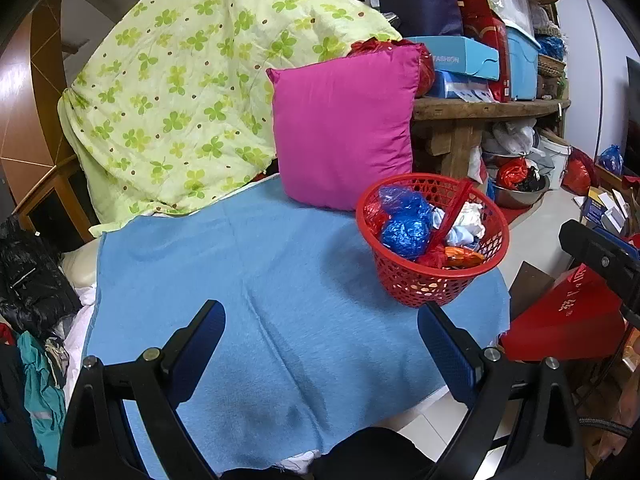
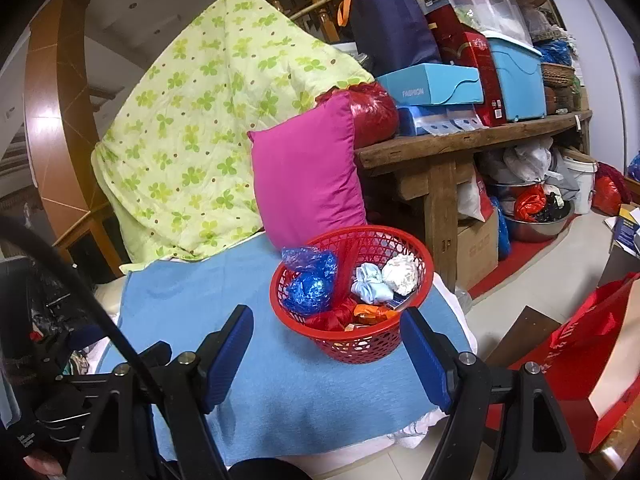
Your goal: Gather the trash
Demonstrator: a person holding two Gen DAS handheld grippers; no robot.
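Observation:
A red mesh basket [image 1: 432, 282] [image 2: 362, 344] stands on the right part of a blue cloth [image 1: 280, 300] [image 2: 288, 392]. It holds crumpled blue plastic [image 1: 404, 232] [image 2: 310, 286], white and pale-blue paper wads [image 1: 466, 226] [image 2: 400, 274], and red and orange wrappers [image 1: 460, 258] [image 2: 368, 314]. My left gripper [image 1: 322, 324] is open and empty, above the cloth, left of and nearer than the basket. My right gripper [image 2: 326, 330] is open and empty, its fingers either side of the basket's near rim, slightly short of it.
A magenta pillow [image 1: 344, 128] [image 2: 304, 172] and a green clover quilt [image 1: 180, 92] [image 2: 208, 120] rise behind the cloth. A wooden bench [image 2: 460, 140] stacked with boxes stands at right. A red paper bag [image 2: 592, 360] [image 1: 568, 320] sits on the floor. Clothes [image 1: 32, 300] lie left.

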